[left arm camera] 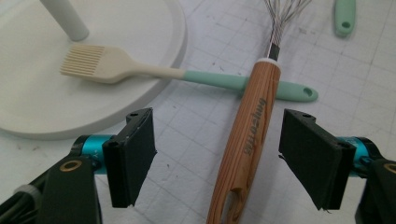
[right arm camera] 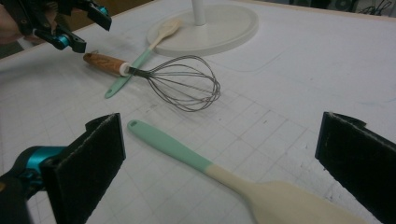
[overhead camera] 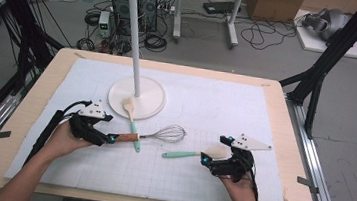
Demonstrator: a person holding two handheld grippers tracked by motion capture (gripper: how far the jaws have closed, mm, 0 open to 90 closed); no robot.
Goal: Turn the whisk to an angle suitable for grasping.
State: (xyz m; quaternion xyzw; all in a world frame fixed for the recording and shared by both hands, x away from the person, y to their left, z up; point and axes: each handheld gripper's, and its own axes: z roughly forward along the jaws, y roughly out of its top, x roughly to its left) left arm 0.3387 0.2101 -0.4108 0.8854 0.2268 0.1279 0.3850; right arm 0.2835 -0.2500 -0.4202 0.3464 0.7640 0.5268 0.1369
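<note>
A whisk [overhead camera: 170,133] with a wooden handle [left arm camera: 250,135] lies mid-table, its handle crossing the mint handle of a cream pastry brush [overhead camera: 131,115]. The brush's head [left arm camera: 93,65] rests on the white stand's base [overhead camera: 151,100]. My left gripper [overhead camera: 111,138] is low at the end of the whisk handle. Its jaws [left arm camera: 219,121] stand on either side of the wood with gaps on both sides, open. A mint-and-cream spatula [overhead camera: 196,154] lies to the right. My right gripper [overhead camera: 205,159] is open, and the spatula's cream blade [right arm camera: 280,200] lies between its jaws without touching them.
The stand's tall pole [overhead camera: 136,41] rises from the round base at the back centre. A white gridded mat [overhead camera: 275,120] covers the wooden table [overhead camera: 42,81]. Beyond the far edge, cables and a computer case [overhead camera: 126,4] sit on the floor.
</note>
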